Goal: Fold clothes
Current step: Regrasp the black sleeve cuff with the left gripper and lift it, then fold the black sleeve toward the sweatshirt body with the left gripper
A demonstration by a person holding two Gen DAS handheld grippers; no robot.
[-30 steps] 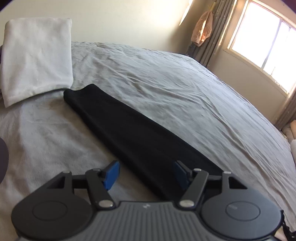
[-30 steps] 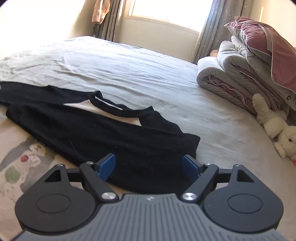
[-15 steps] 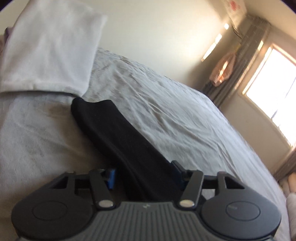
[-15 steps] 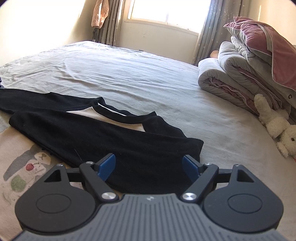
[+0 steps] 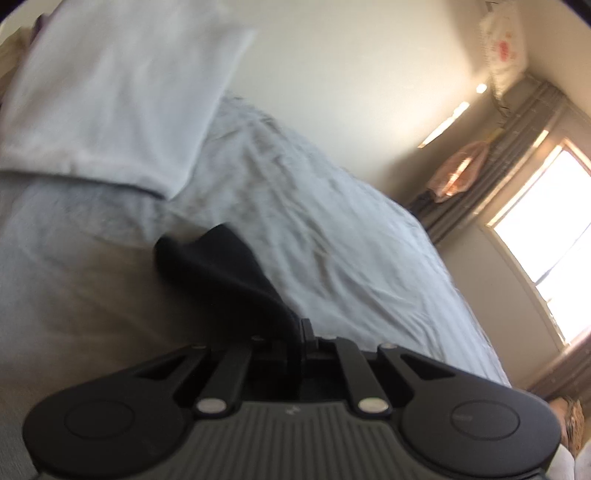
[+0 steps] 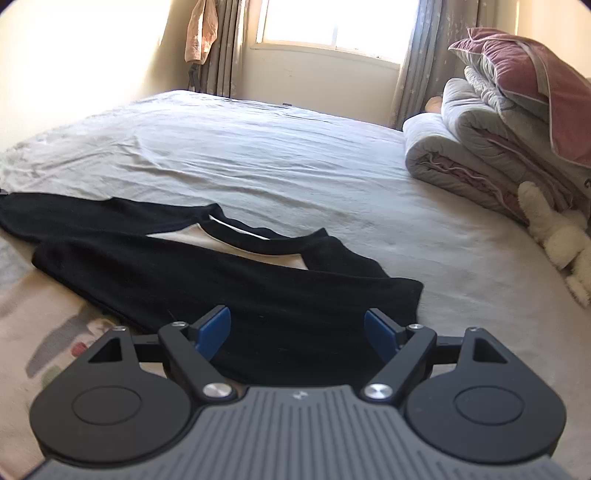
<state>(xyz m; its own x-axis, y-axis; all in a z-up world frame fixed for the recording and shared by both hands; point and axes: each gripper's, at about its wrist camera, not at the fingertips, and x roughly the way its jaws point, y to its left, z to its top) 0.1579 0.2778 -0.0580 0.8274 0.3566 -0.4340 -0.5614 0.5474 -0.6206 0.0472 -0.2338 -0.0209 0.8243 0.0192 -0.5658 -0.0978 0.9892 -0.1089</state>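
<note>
A long-sleeved shirt with black sleeves and a cream body (image 6: 229, 280) lies flat on the grey bed sheet (image 6: 295, 155). My left gripper (image 5: 301, 332) is closing tight on one black sleeve (image 5: 221, 273), and the fabric is bunched up between its pads. The sleeve's cuff end rises off the sheet ahead of the jaws. My right gripper (image 6: 297, 332) stands open just above the other black sleeve near the shirt's shoulder, with its blue pads (image 6: 214, 328) apart and touching nothing.
A folded white cloth (image 5: 110, 96) lies on the bed beyond the left sleeve. Folded quilts (image 6: 498, 140) and a plush toy (image 6: 561, 236) sit at the bed's right side. A window (image 6: 332, 22) and curtains stand behind the bed.
My left gripper went from open over the sleeve to shut on it, rolling as it moved; the sleeve bunched and lifted. The right gripper stayed put and open.
</note>
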